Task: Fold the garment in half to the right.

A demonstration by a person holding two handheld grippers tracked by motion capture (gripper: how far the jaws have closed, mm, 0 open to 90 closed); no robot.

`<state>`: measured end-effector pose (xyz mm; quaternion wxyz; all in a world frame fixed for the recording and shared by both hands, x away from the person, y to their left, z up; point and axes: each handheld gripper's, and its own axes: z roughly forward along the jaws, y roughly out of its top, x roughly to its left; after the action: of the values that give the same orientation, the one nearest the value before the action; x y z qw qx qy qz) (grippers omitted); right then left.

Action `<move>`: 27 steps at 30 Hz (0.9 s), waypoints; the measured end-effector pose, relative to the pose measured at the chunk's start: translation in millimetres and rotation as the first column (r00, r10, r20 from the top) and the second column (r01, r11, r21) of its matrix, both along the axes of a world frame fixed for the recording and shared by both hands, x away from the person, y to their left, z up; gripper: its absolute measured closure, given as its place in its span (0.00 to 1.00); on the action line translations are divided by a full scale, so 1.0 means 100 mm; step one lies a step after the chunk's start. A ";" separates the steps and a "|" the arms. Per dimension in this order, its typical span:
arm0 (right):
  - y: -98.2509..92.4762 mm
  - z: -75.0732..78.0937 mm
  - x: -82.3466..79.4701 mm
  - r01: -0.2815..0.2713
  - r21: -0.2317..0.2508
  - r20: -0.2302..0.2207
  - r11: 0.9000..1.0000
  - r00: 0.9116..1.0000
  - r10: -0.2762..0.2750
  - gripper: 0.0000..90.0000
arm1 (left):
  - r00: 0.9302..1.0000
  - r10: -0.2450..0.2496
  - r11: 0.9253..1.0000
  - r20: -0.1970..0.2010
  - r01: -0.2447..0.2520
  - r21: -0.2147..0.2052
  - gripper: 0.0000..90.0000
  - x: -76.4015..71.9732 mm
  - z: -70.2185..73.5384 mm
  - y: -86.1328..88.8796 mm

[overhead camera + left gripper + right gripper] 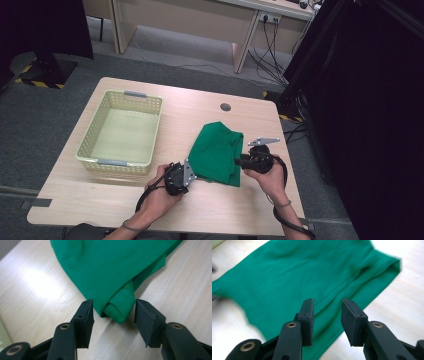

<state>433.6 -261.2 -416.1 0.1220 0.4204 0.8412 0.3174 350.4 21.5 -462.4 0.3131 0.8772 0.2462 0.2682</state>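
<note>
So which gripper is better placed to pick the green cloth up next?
Probably the left gripper: a rolled corner of the green cloth already sits between its open jaws. The right gripper is open over flat fabric at the cloth's edge, with no fold between the jaws.

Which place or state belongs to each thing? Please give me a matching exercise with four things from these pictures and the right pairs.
Things:
1. green cloth
2. basket
3. left claw
4. right claw

Places or states:
A. stands empty on the left part of the table
B. open above the cloth's folded edge
C. lies folded between the two claws
D. open around a rolled corner of the cloth, pads not pressing it

Pairs: 1-C, 2-A, 3-D, 4-B
</note>
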 end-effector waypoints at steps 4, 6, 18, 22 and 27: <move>0.00 0.02 0.17 0.022 -0.013 0.006 1.000 1.000 -0.022 0.67 | 1.000 0.007 1.000 -0.006 -0.007 -0.010 0.55 -0.04 0.00 0.04; 0.02 0.01 0.31 0.040 -0.019 0.006 0.999 0.999 -0.040 0.65 | 1.000 0.012 1.000 -0.005 -0.012 -0.011 0.54 -0.06 0.01 0.08; 0.10 -0.04 0.59 0.078 -0.021 0.016 0.997 0.997 -0.077 0.59 | 0.998 0.023 0.998 -0.054 -0.026 -0.057 0.56 0.06 -0.03 0.07; 0.12 -0.06 0.67 0.084 -0.015 0.029 0.996 0.996 -0.084 0.57 | 0.997 0.025 0.998 -0.068 -0.029 -0.064 0.62 0.10 -0.05 0.04; 0.13 -0.09 0.78 0.092 -0.021 0.038 0.996 0.995 -0.091 0.56 | 0.998 0.030 0.998 -0.063 -0.033 -0.051 0.68 0.12 -0.07 0.01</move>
<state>512.0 -248.7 -425.3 0.1570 0.4513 0.8221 0.3097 362.1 22.8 -469.1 0.3239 0.8726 0.2764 0.2393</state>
